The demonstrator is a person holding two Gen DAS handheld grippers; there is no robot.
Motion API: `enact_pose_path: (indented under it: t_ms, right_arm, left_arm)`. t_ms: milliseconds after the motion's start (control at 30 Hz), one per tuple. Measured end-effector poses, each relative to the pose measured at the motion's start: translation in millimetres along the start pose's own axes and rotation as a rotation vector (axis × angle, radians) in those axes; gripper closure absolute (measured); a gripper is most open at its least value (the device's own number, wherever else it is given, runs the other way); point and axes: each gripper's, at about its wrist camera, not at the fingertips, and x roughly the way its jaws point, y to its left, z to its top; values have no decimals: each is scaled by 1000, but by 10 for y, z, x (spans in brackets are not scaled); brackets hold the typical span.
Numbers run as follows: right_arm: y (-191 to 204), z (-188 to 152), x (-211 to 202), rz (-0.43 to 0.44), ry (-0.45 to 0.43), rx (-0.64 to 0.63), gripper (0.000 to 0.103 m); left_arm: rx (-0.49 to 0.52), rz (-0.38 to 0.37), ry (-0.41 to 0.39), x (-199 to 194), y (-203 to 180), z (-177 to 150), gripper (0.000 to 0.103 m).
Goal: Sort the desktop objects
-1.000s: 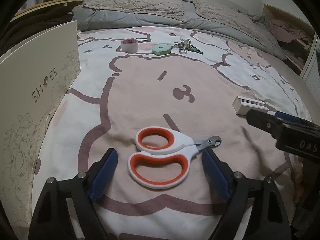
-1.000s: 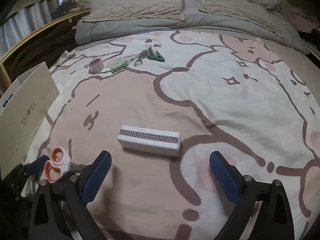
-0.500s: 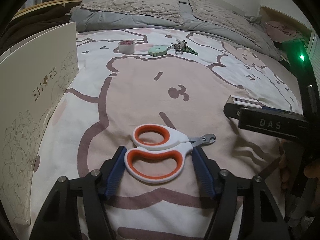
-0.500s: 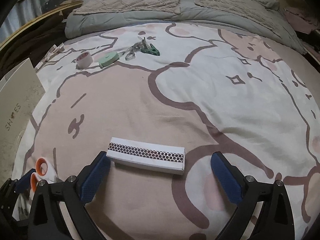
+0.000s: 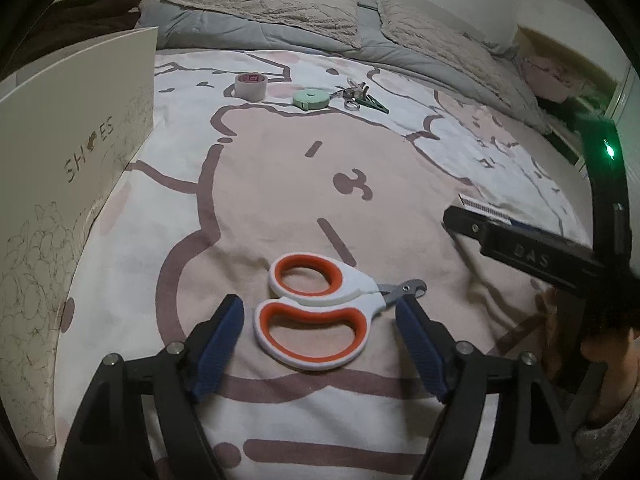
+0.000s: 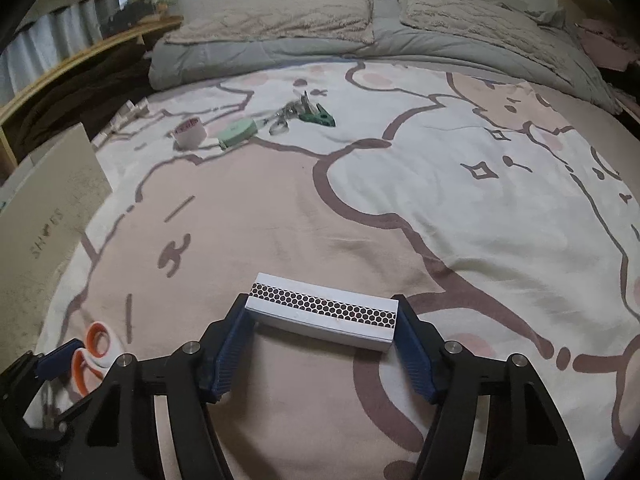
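Note:
Orange-and-white nail clippers (image 5: 316, 300) lie flat on the bear-print blanket between the blue pads of my left gripper (image 5: 318, 312). Its jaws are opening, and a gap shows on each side of the handles. A long white box with a honeycomb strip (image 6: 320, 308) lies crosswise in my right gripper (image 6: 321, 320). Those jaws are closing, and both pads touch the box's ends. The left wrist view shows the right gripper's black body (image 5: 532, 256) in front of a sliver of the box (image 5: 480, 208). The right wrist view shows the clippers (image 6: 94, 344) at the lower left.
A cream shoe-box panel (image 5: 60, 184) stands along the left. Far back lie a tape roll (image 5: 251, 85), a green tape measure (image 5: 311, 99) and keys with a green clip (image 5: 362, 98). A grey duvet (image 5: 280, 28) bounds the back. A hand (image 5: 608, 360) holds the right gripper.
The left jaws narrowed around the clippers, then widened again. The right gripper came forward over the white box and its jaws closed from wide onto the box's ends.

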Motion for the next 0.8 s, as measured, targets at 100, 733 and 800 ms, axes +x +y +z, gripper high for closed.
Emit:
enact_pose_path:
  t_ms: [100,733,800]
  right_arm:
    - [19,-37,-35,14,-6,-12,34]
    - [17,-151,-146,55,5,-53,34]
    - [16,-151,-147,54,7,-51,34]
  left_arm:
    - [9,-11,-5,-4,12,9,24]
    - [129,-122,15,-49,-148,-30,24]
    - [154,-86,10,-30,-191,-45,24]
